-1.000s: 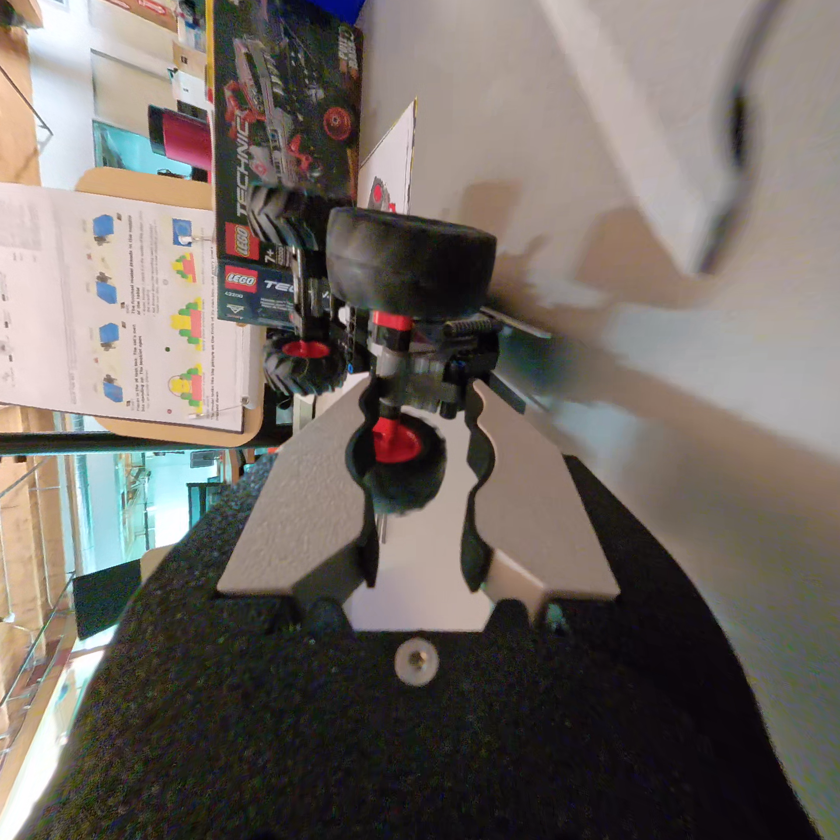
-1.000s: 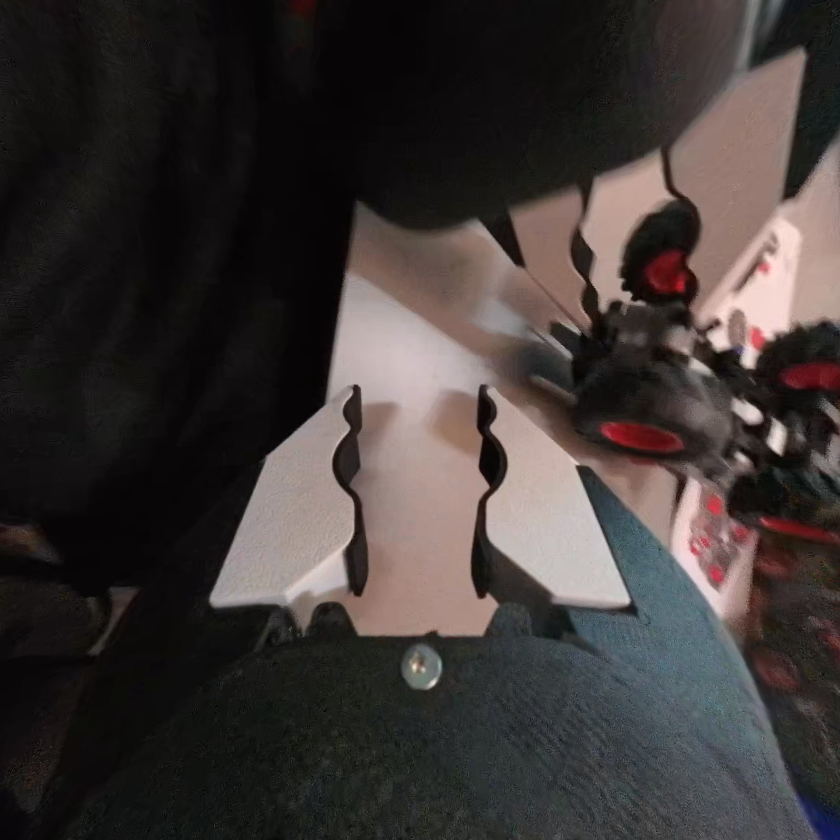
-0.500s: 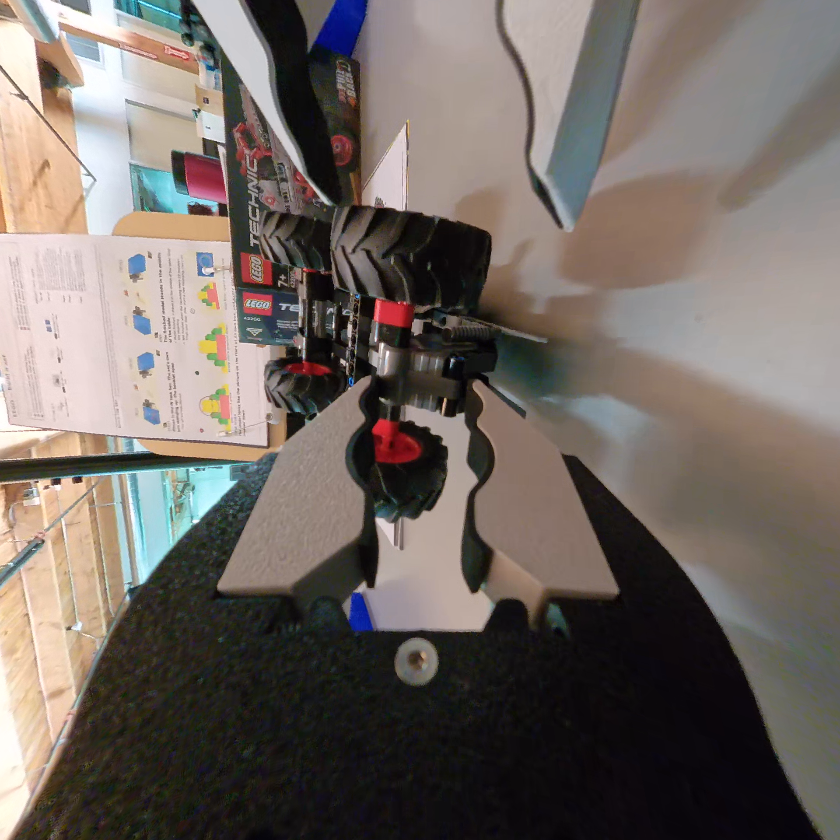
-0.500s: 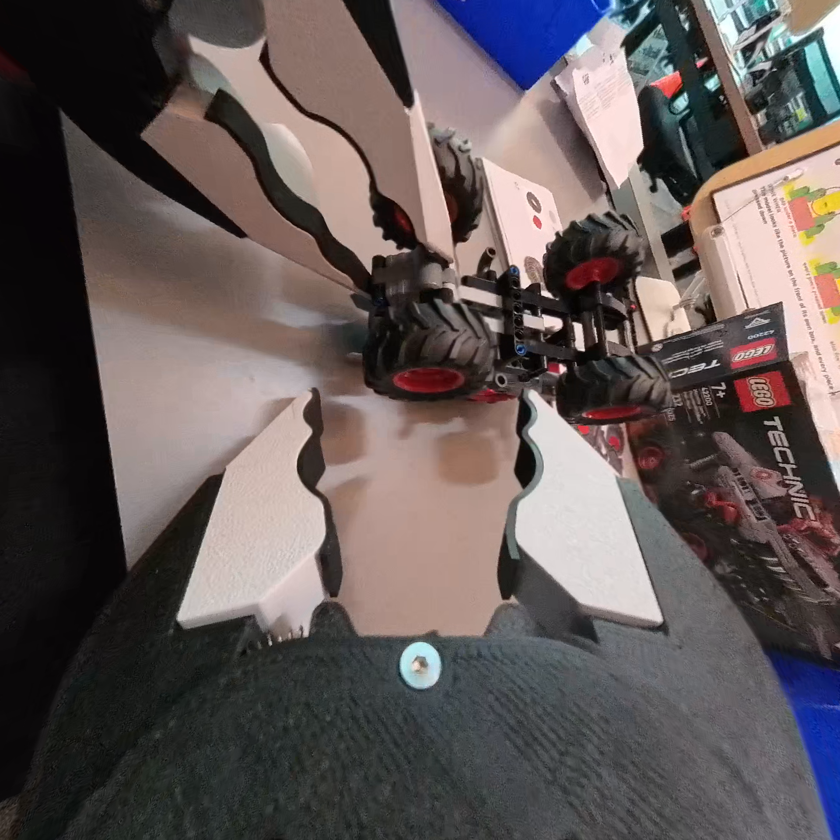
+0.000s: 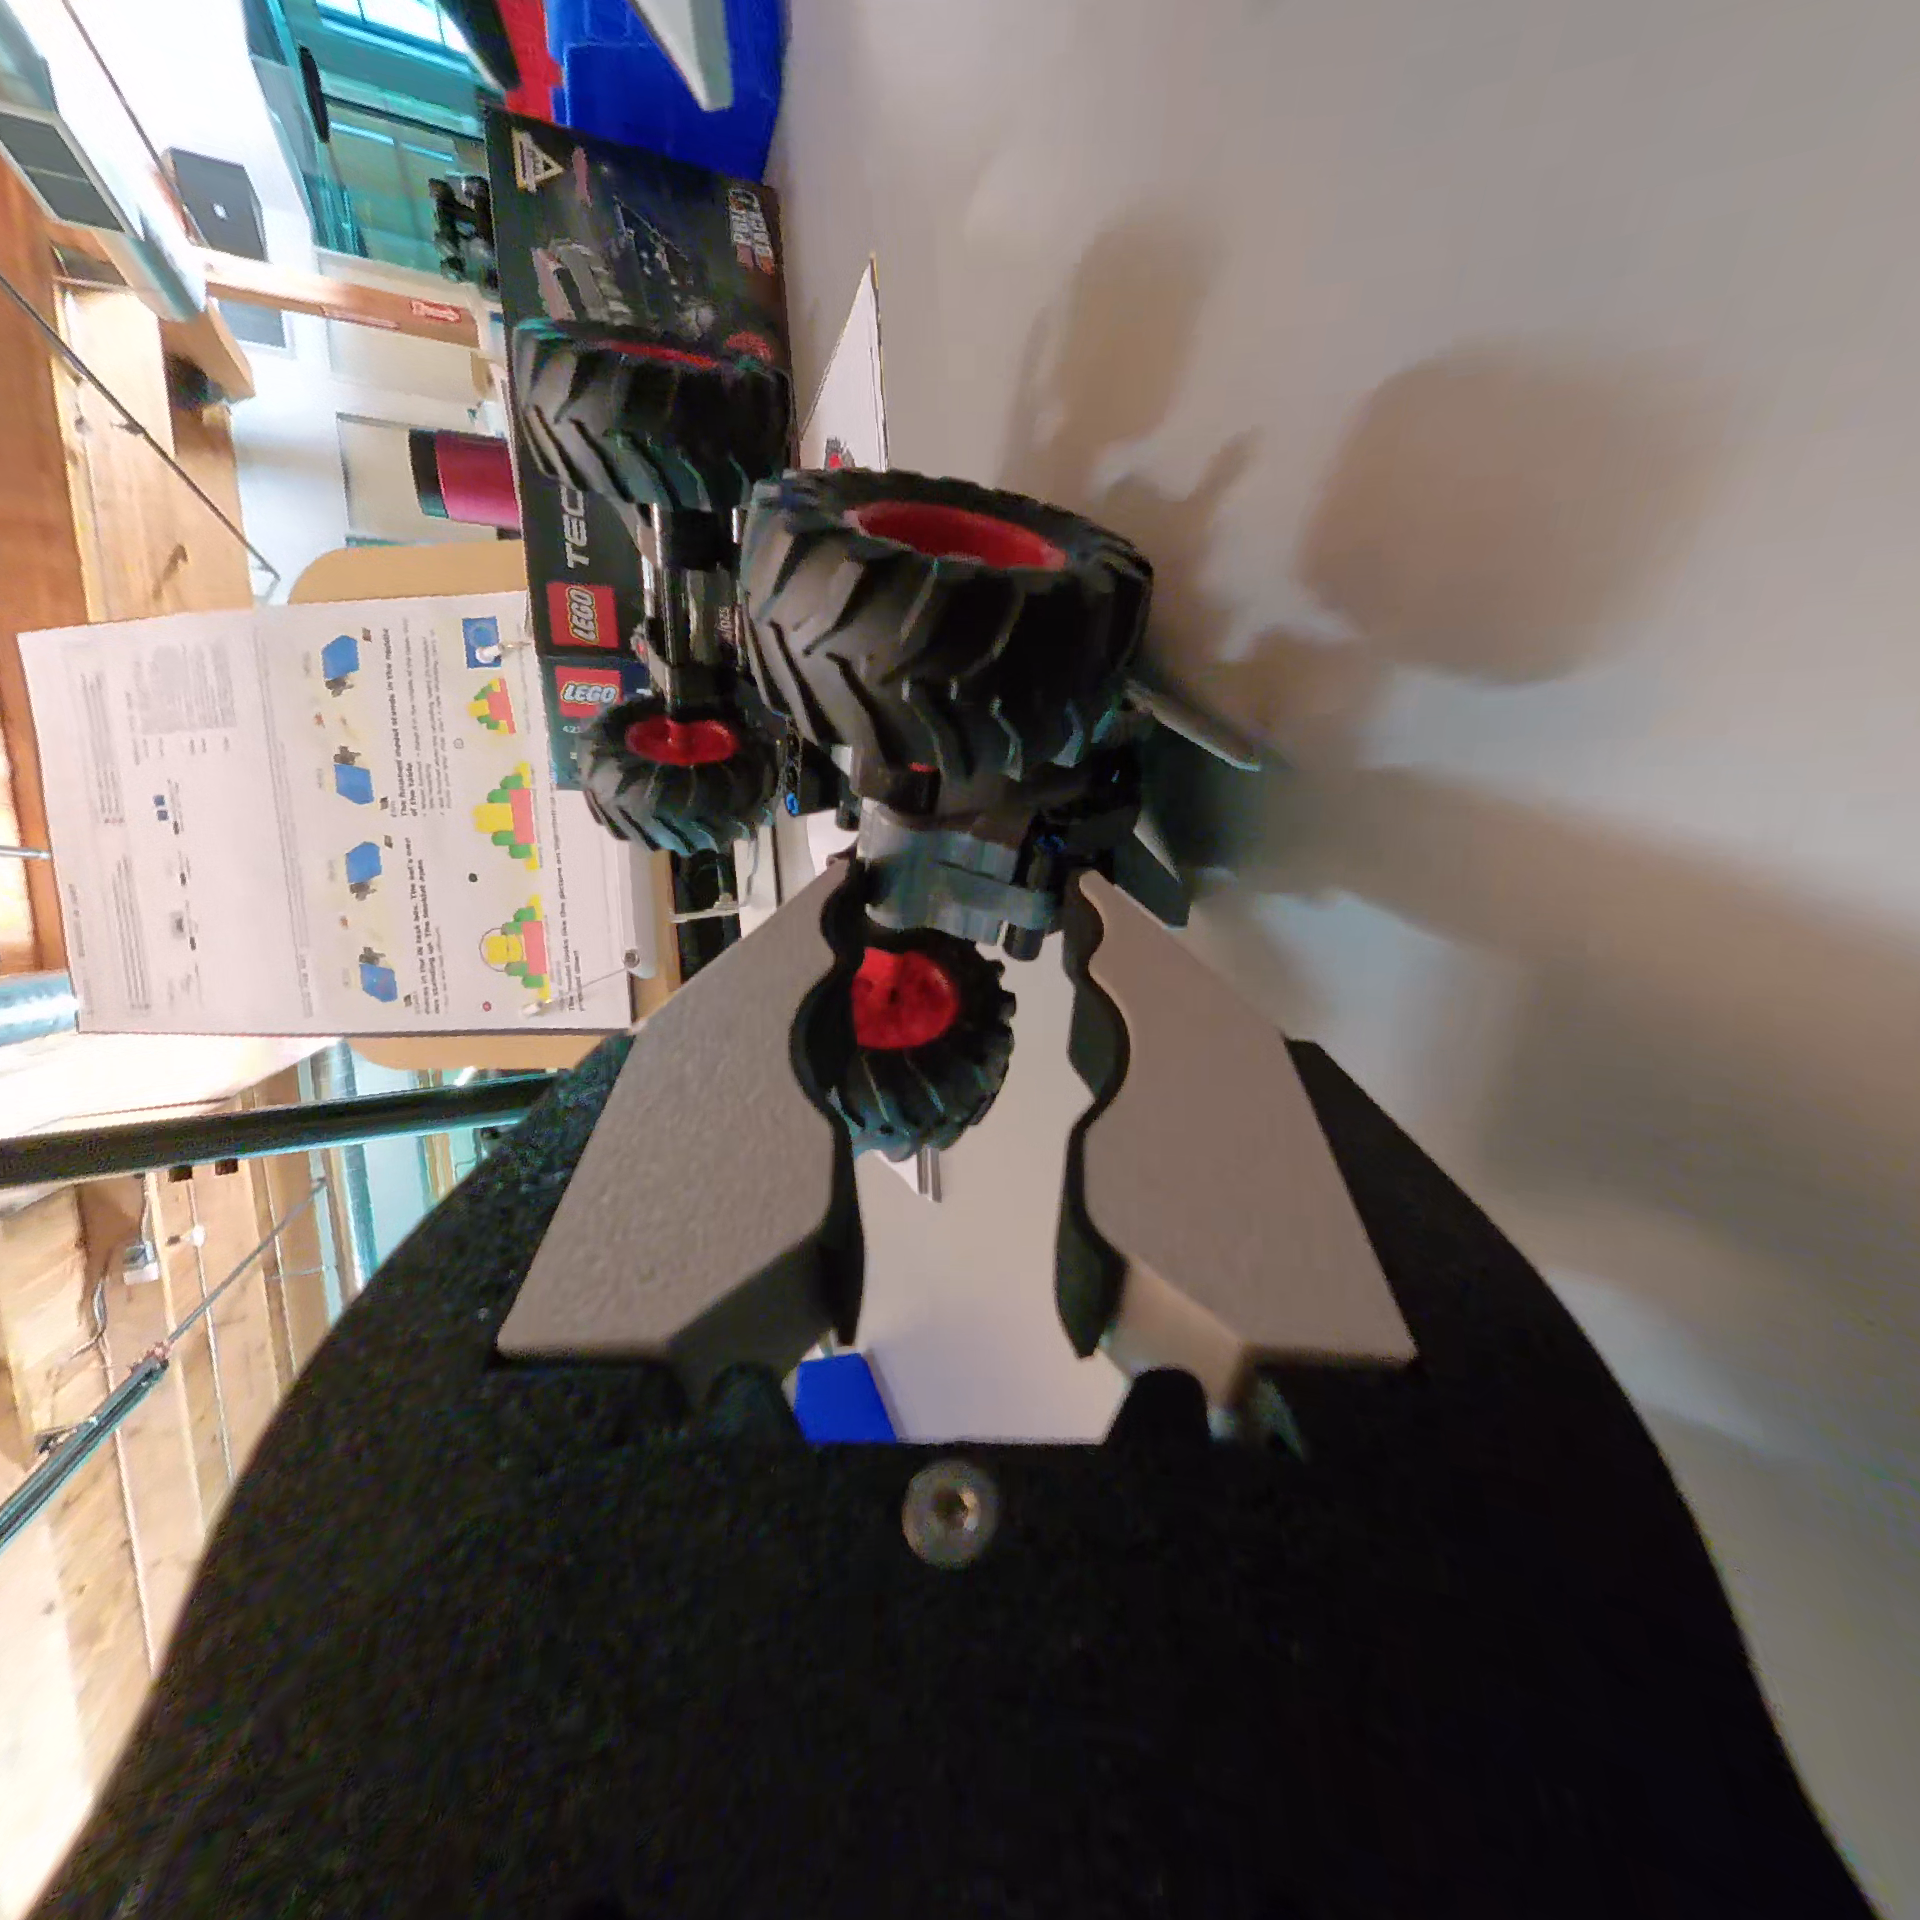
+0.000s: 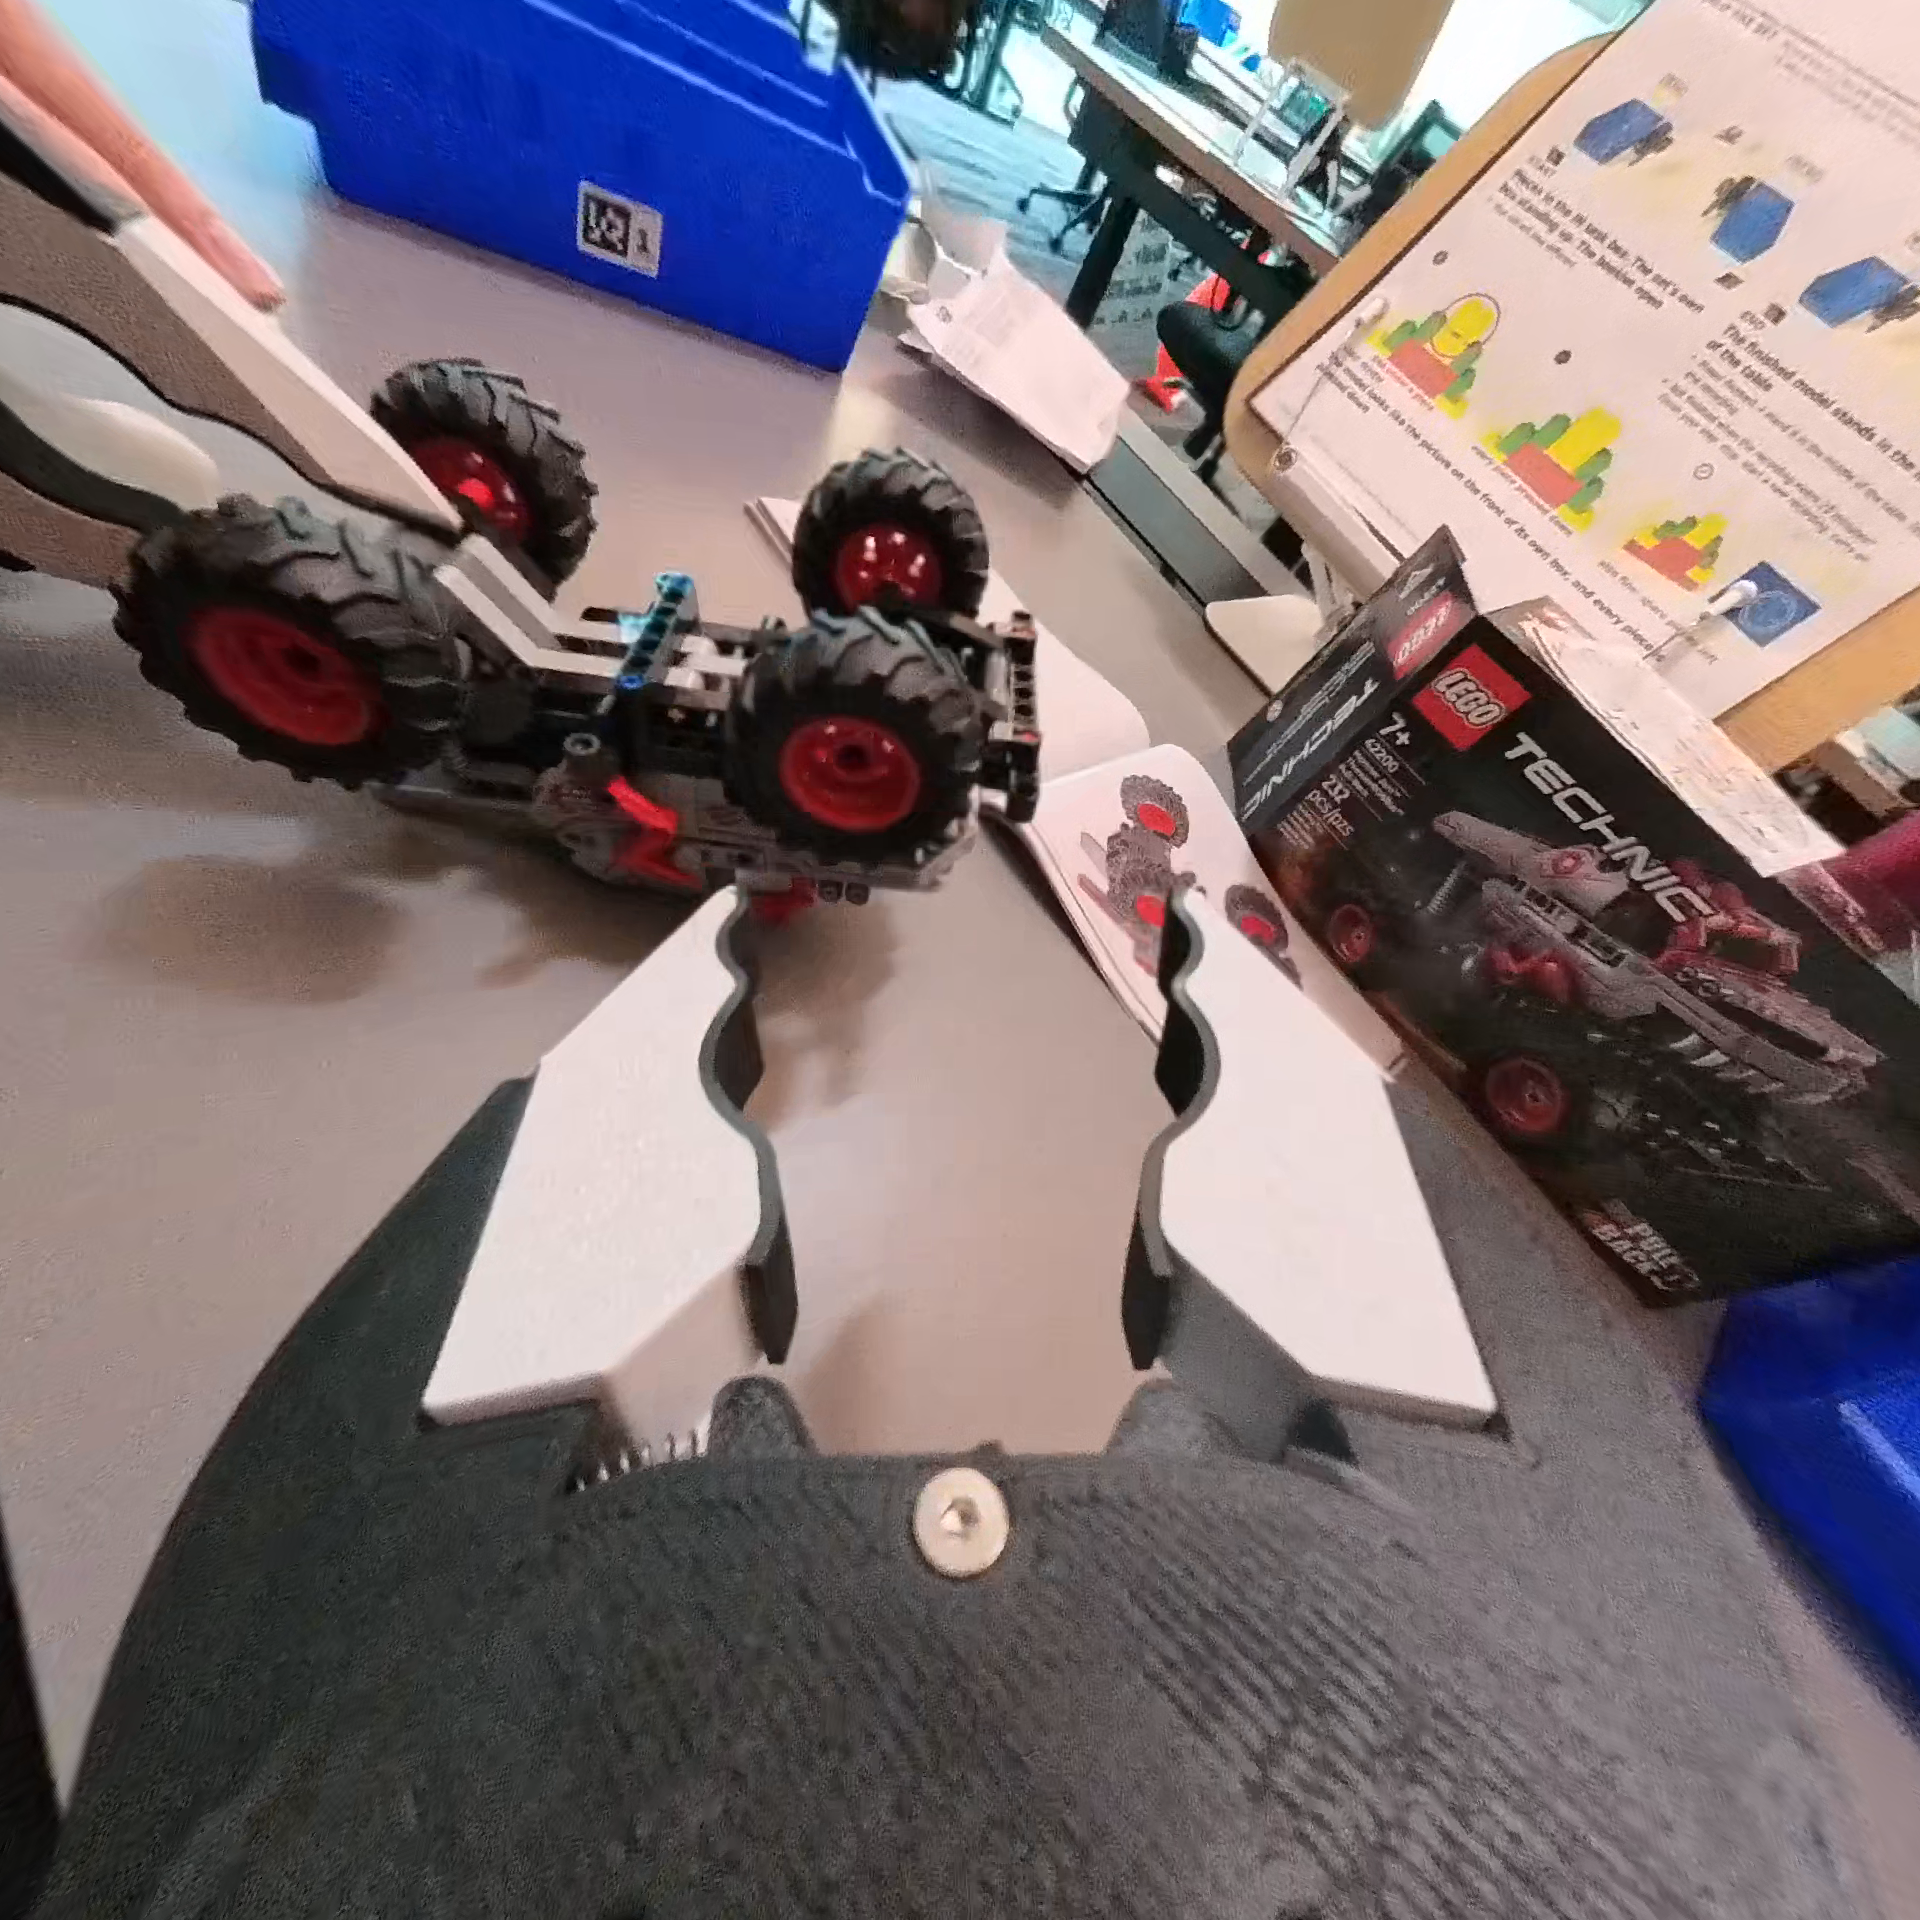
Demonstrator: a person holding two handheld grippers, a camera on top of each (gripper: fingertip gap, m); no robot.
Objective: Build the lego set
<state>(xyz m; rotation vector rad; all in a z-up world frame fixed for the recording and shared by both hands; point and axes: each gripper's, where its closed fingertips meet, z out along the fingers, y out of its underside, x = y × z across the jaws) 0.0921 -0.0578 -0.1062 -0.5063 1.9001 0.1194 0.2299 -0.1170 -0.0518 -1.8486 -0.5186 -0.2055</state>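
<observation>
The lego truck [image 5: 935, 644] has black knobby tyres and red hubs on a grey and black frame. My left gripper [image 5: 956, 904] is shut on the grey end of its frame, between two wheels. In the right wrist view the truck [image 6: 623, 717] rests on the grey table [image 6: 260, 1039] with its wheels up and its red and grey body down. The left gripper [image 6: 488, 561] reaches in from the upper left there. My right gripper [image 6: 951, 914] is open and empty, with its tips just short of the truck's near side.
The dark lego box [image 6: 1558, 883] lies to the right, with an open instruction booklet [image 6: 1122, 831] beside it. A blue bin [image 6: 582, 156] stands at the back and another [image 6: 1818, 1455] at the right edge. An instruction sheet on a board [image 6: 1662, 364] stands behind the box.
The right gripper has opened wider and swung round to face the truck's side. The left gripper has kept its hold and tilted the truck, so the big wheel's red hub now shows.
</observation>
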